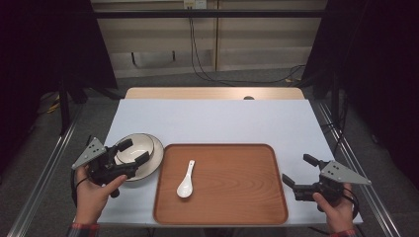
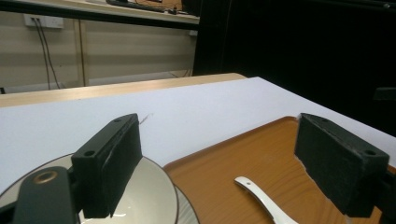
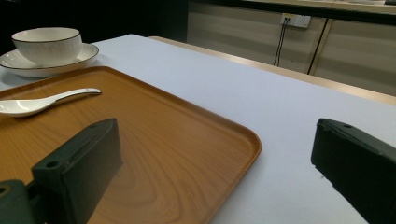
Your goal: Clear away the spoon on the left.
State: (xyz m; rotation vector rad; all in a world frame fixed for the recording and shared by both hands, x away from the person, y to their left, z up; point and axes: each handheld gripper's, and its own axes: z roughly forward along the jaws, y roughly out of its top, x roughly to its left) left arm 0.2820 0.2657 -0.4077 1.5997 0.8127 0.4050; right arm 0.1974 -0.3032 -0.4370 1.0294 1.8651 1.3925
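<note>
The tray (image 1: 232, 197) is showing smooth wood grain; the bowl (image 1: 133, 147) and spoon (image 1: 186, 180) are looking glossy ceramic; the counter (image 1: 212, 121) is looking matt.

White bowl (image 1: 134, 148) with a thin dark rim line, upright on a white plate (image 1: 154, 157); the pair rests on the white table (image 1: 222, 121) near its left edge, just beside the left rim of the wooden tray (image 1: 247, 197), toward the tray's far left corner
</note>
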